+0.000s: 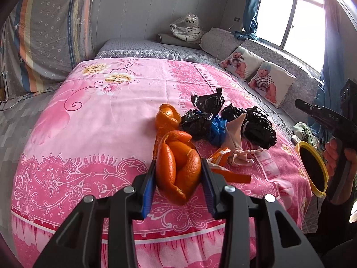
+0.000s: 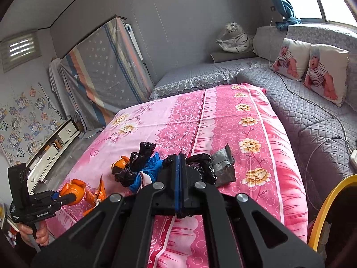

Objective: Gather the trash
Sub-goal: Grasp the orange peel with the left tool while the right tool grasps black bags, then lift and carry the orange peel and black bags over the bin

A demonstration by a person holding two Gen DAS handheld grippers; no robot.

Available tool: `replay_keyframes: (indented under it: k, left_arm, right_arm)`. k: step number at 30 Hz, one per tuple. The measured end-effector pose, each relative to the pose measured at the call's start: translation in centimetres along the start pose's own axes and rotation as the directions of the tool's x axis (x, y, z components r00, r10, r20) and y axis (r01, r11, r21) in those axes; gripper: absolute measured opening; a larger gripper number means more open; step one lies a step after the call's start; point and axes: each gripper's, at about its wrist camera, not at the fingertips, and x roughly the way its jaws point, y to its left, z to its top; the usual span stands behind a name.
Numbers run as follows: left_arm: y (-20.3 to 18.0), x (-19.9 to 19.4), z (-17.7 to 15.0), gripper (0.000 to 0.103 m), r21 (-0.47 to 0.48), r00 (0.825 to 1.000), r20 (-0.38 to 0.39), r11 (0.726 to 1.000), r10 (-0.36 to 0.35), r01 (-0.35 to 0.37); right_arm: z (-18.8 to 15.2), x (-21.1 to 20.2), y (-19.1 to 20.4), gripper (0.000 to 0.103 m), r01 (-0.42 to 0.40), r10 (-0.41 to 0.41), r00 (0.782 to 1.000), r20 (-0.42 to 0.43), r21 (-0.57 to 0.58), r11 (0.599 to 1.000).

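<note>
My left gripper (image 1: 178,167) is shut on a large curl of orange peel (image 1: 178,169) and holds it just above the pink bedspread (image 1: 89,122); it also shows in the right wrist view (image 2: 67,195). A second orange peel (image 1: 167,118) lies behind it. Crumpled black plastic bags (image 1: 256,127), a blue glove (image 1: 217,129), a beige glove (image 1: 236,143) and an orange wrapper (image 1: 223,167) lie in a heap to the right. My right gripper (image 2: 179,156) is shut, with a shred of black plastic at the base of its jaws, over the black bags (image 2: 200,165).
A bin with a yellow rim (image 1: 312,167) stands off the bed's right edge, also in the right wrist view (image 2: 330,201). A grey silvery wrapper (image 2: 223,165) lies by the bags. Baby-print cushions (image 1: 256,71) and a toy tiger (image 1: 189,29) sit on the grey sofa behind.
</note>
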Motion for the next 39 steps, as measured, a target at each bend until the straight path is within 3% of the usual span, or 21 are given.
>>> replay_keyframes:
  k: [6,11,13,14,15,22,23,24,25,27,31,39]
  left_arm:
    - [-0.2,-0.1,-0.2,0.036,0.001,1.000,-0.001,1.000,-0.008,0.008]
    - [-0.3,0.0,-0.2,0.036,0.001,1.000,-0.002,1.000,-0.014,0.014]
    - [-0.3,-0.1,-0.2,0.036,0.003,1.000,-0.003,1.000,-0.015,0.015]
    - [-0.3,-0.1,-0.1,0.036,0.003,1.000,-0.002,1.000,-0.015,0.015]
    - [-0.3,-0.2,-0.1,0.036,0.004,1.000,0.000,1.000,-0.014,0.014]
    - [0.2,-0.2,0.0,0.036,-0.005,1.000,-0.002,1.000,-0.008,0.008]
    - [0.1,-0.1,0.1,0.036,-0.003,1.000,-0.002,1.000,-0.005,0.005]
    - [0.1,-0.1,0.1,0.036,-0.003,1.000,-0.001,1.000,-0.004,0.004]
    - [0.1,-0.2,0.1,0.036,-0.002,1.000,-0.001,1.000,-0.005,0.005]
    - [0.0,-0.2,0.1,0.036,-0.003,1.000,-0.001,1.000,-0.005,0.005]
    - [-0.3,-0.5,0.5,0.036,0.008,1.000,0.006,1.000,-0.006,0.006]
    - [-3.2,-1.5,2.4,0.036,0.065,0.998,0.058,0.997,-0.039,0.035]
  right_arm:
    - [-2.0,2.1,0.2,0.001,-0.018,0.013,0.994,-0.108,-0.045,0.999]
    - [-3.5,4.9,0.9,0.003,0.009,-0.027,0.985,-0.170,-0.107,0.994]
    - [-3.6,6.1,0.8,0.016,0.024,-0.046,0.981,-0.190,-0.121,0.992]
    - [-3.7,6.7,0.8,0.037,0.033,-0.057,0.979,-0.195,-0.128,0.991]
    - [-3.7,7.2,0.6,0.050,0.036,-0.061,0.978,-0.197,-0.128,0.991]
    - [-4.0,11.5,0.3,0.049,0.067,-0.111,0.953,-0.281,-0.161,0.985]
    - [-4.2,12.2,0.2,0.046,0.073,-0.119,0.948,-0.297,-0.163,0.984]
    - [-4.4,12.8,0.1,0.031,0.079,-0.126,0.943,-0.309,-0.162,0.984]
    - [-4.4,13.2,-0.1,0.025,0.085,-0.130,0.941,-0.311,-0.154,0.984]
    - [-4.2,13.1,-0.2,0.018,0.081,-0.119,0.946,-0.300,-0.137,0.987]
    - [-3.0,11.1,-1.0,0.015,0.050,-0.067,0.966,-0.249,-0.075,0.996]
    - [-0.5,2.5,-2.4,0.014,0.016,-0.015,0.998,-0.059,0.016,1.000]
